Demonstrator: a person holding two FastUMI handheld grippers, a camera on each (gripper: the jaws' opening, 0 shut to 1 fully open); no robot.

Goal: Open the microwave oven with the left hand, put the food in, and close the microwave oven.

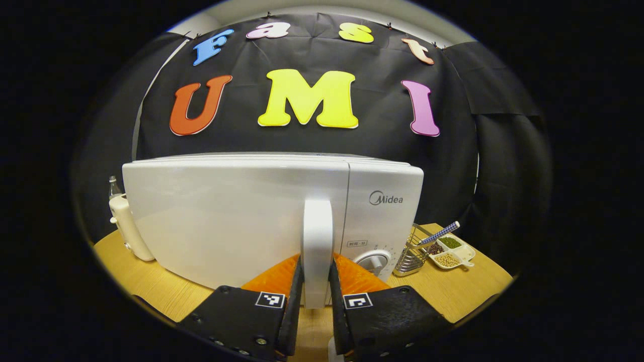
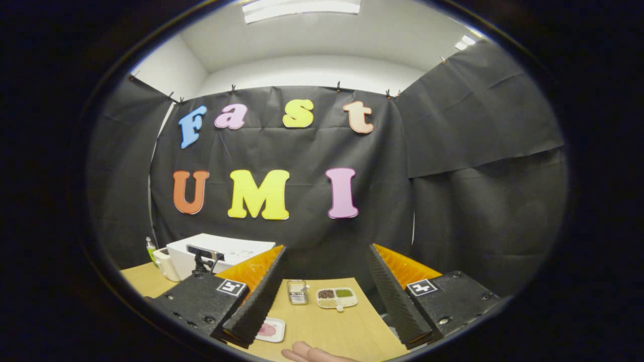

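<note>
The white microwave [image 1: 231, 221] stands close in front of me in the left gripper view, its door flush with the control panel. My left gripper [image 1: 317, 269] is shut on the upright white door handle [image 1: 317, 231], one finger on each side. In the right gripper view, my right gripper [image 2: 327, 250] is open with nothing between its fingers, high above the table. Below it lies a small white plate with pink food [image 2: 269, 330]. The microwave [image 2: 226, 249] is at the far left there, with a dark device [image 2: 204, 257] in front of it.
A wire basket [image 1: 413, 254] and a divided dish of beans [image 1: 450, 253] sit right of the microwave on the wooden table [image 1: 151, 281]. A cream appliance [image 1: 128, 226] and a bottle [image 1: 114, 186] stand to its left. A hand [image 2: 314, 355] rests at the table's near edge.
</note>
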